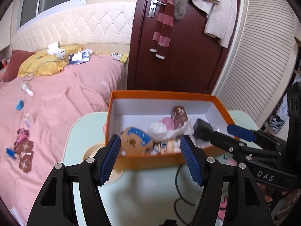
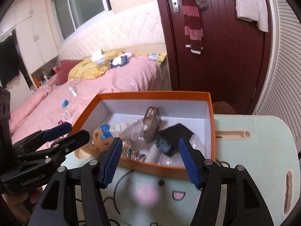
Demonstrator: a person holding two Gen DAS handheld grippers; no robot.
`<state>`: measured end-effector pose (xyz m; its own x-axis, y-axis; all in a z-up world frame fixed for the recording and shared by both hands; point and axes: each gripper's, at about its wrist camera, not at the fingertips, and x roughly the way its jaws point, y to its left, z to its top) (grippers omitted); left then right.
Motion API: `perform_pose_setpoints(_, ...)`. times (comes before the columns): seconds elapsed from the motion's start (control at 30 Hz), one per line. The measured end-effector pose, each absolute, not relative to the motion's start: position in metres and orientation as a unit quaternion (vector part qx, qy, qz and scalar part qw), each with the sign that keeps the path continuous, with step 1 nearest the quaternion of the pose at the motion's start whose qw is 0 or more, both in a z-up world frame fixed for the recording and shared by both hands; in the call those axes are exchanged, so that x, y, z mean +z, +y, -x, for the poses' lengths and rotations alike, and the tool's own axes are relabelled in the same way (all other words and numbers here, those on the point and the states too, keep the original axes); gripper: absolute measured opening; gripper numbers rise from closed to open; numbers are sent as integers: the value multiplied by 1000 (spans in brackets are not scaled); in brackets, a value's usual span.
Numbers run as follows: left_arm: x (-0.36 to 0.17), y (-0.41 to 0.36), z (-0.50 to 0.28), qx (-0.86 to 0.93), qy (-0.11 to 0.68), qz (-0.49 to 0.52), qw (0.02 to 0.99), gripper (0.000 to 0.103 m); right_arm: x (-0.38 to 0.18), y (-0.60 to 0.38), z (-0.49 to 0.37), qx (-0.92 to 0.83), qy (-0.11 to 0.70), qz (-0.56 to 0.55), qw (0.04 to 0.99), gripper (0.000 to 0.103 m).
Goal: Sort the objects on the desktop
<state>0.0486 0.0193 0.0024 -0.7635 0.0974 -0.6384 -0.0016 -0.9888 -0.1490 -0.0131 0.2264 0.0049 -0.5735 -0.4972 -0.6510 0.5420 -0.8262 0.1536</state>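
Note:
An orange box (image 1: 161,94) (image 2: 154,95) with white inner walls stands open on a pale green table (image 1: 84,130) (image 2: 244,131). Inside lie a brown plush toy with blue patches (image 1: 136,140) (image 2: 102,134), a brown carton (image 1: 179,115) (image 2: 152,122), a black object (image 1: 202,130) (image 2: 173,137) and crumpled white material (image 1: 160,131) (image 2: 131,130). My left gripper (image 1: 150,141) (image 2: 75,130) hovers open in front of the box's near wall, nothing between its blue pads. Beside it my right gripper (image 2: 150,143) (image 1: 222,131) is open too, and holds nothing.
A bed with a pink quilt (image 1: 56,103) strewn with small items lies left of the table. A dark red door (image 1: 178,56) hung with scarves stands behind the box, a louvred closet (image 1: 254,66) to the right. A black cable (image 1: 176,197) runs across the table's near side.

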Motion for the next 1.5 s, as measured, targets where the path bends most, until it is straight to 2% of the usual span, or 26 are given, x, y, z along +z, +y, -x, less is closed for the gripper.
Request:
perform_pose_setpoints(0.27, -21, 34, -66, 924, -94, 369, 37, 67, 0, 243, -13, -893, 41, -361, 264, 63)
perform_pose_setpoints(0.53, -63, 46, -58, 902, -89, 422, 20, 68, -46, 253, -18, -881, 62, -428, 192, 63)
perform_pose_setpoints(0.63, -66, 53, -57, 904, -64, 423, 8, 85, -56, 252, -19, -886, 82, -426, 164, 64)
perform_pose_setpoints(0.67, -67, 55, -56, 904, -56, 424, 5, 87, -57, 250, -20, -887, 89, -424, 158, 65)
perform_pose_setpoints(0.73, -68, 55, -55, 903, -48, 427, -11, 88, -59, 249, -20, -892, 96, -419, 142, 72)
perform_pose_setpoints(0.8, -70, 52, -54, 901, -50, 430, -24, 94, -62, 254, -18, -898, 81, -418, 113, 92)
perform_pose_setpoints(0.83, -72, 51, -54, 899, -49, 433, -33, 103, -65, 258, -15, -900, 70, -420, 95, 98)
perform_pose_setpoints(0.87, -73, 51, -53, 897, -47, 437, -42, 103, -65, 262, -14, -901, 60, -422, 85, 103)
perform_pose_setpoints(1.5, -75, 56, -51, 896, -41, 440, -47, 103, -64, 264, -17, -901, 59, -421, 82, 103)
